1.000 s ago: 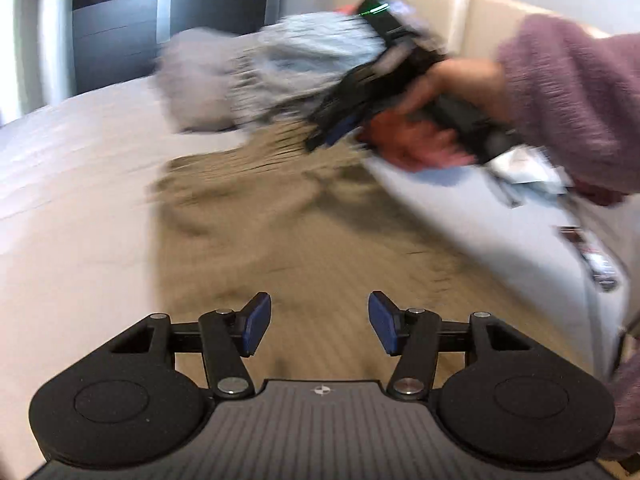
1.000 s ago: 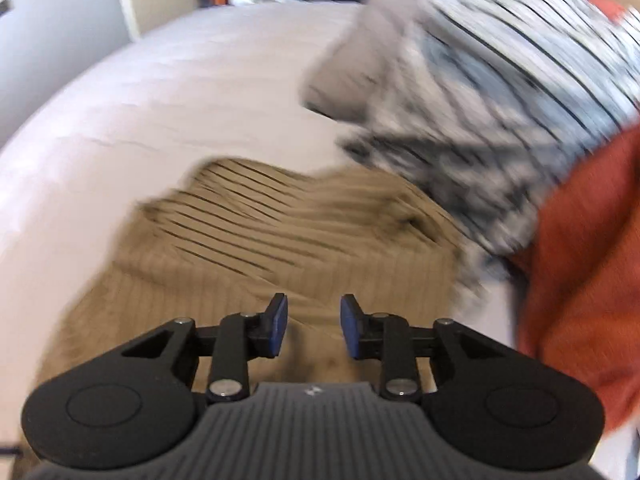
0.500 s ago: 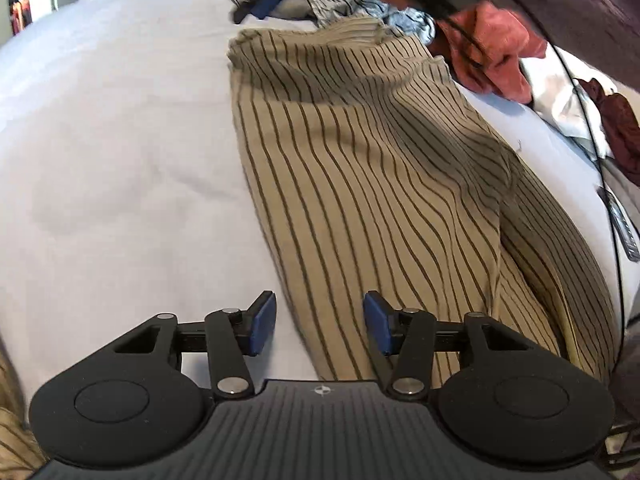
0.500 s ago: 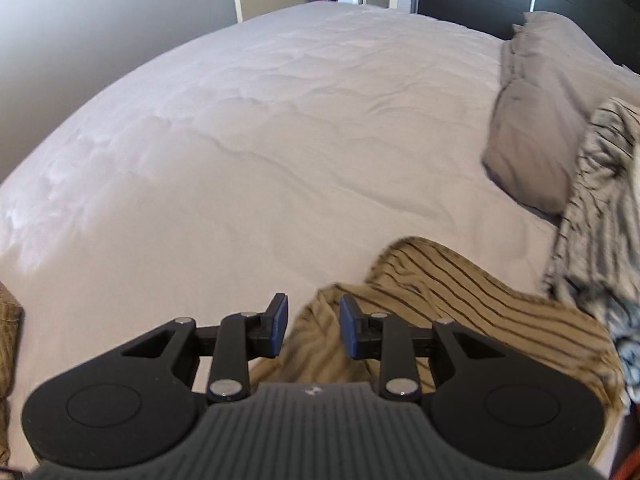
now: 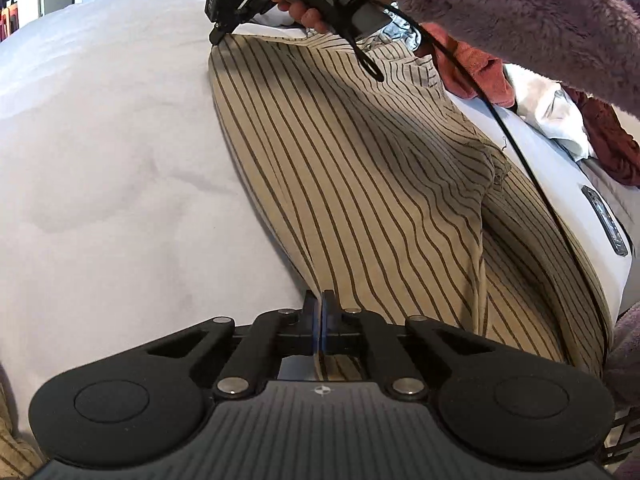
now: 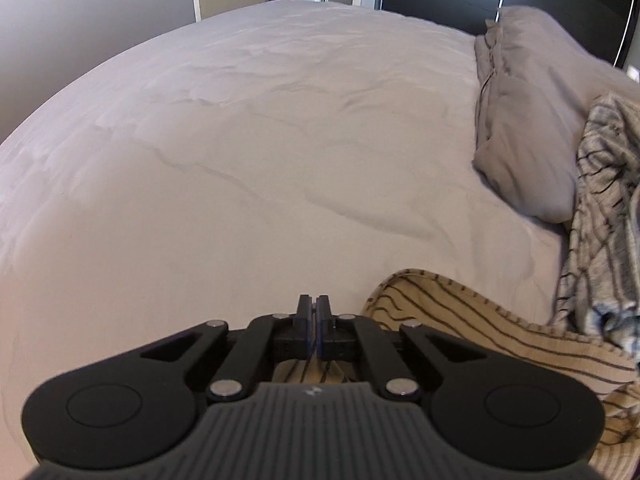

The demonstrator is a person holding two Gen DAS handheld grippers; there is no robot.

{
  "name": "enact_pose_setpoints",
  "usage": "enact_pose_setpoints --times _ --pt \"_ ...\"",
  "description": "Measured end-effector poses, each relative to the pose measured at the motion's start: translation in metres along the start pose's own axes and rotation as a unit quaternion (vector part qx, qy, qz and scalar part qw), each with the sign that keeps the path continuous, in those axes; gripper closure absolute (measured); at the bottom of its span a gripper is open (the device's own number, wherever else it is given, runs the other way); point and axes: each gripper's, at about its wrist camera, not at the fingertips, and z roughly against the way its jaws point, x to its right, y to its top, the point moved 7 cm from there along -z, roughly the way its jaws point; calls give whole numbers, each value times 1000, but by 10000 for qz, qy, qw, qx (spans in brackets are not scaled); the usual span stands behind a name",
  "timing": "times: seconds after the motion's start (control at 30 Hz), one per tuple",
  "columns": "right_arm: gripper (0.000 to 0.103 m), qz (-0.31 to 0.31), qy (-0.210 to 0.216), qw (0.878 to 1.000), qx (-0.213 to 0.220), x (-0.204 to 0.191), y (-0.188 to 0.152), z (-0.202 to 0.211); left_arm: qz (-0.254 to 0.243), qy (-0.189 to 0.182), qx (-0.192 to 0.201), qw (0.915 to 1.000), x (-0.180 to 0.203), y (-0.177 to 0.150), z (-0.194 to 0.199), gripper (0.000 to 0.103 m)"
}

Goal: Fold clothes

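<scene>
Jaws of both hand-held grippers have just closed: left (image 5: 321,312) and right (image 6: 312,316) each pinch the striped garment (image 5: 360,168), ready to spread it on the bed (image 6: 240,160).

Both tongs look the same: matte black plastic, two round discs at the base, ribbed grey housing, silver screws on the linkage arms, blue pads on the fingers (image 5: 330,312). The right tongs (image 5: 216,36) trail a black cable (image 5: 516,148). Sleeve (image 5: 520,12) is fuzzy mauve fleece.
</scene>
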Motion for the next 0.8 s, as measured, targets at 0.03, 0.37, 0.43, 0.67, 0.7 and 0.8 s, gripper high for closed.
enact_pose_setpoints --times 0.03,0.37,0.43,0.67,0.7,0.8 --pt "101 -12 11 10000 -23 0 -1 -4 40 -19 -20 10000 -1 -1 0 103" --pt "60 -163 -388 9985 353 10 8 38 554 201 -42 9983 -15 3 23 55" --pt "60 -118 -238 9989 389 6 6 69 522 294 -3 9982 -14 7 35 55" --pt "53 -253 269 9988 309 -7 -58 182 -138 -87 -102 9998 27 17 93 55" --pt "53 -354 347 9984 285 -7 -73 198 -319 -43 -114 9994 34 17 103 55" --pt "52 -650 511 9964 211 -9 -120 241 -898 216 -210 9955 57 7 119 53"
